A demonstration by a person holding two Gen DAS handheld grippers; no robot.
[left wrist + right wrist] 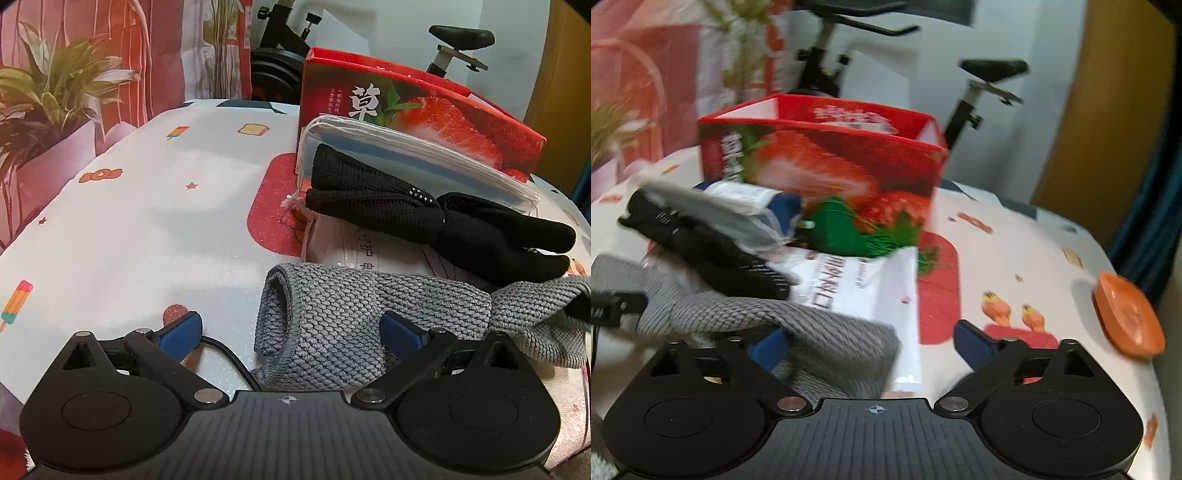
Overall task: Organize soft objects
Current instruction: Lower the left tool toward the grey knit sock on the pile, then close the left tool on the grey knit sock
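A grey knitted cloth lies rolled on the printed tablecloth. Its left end sits between the blue pads of my left gripper, which is open and low over it. Behind it a black knitted piece rests on a white printed packet and a white drawstring pouch. In the blurred right wrist view, the other end of the grey cloth lies between the wide-apart jaws of my right gripper, its left pad against the fabric. The black piece lies beyond.
An open red strawberry box stands behind the pile, with a green tasselled thing at its foot. An orange dish sits near the table's right edge. A potted plant and an exercise bike stand beyond the table.
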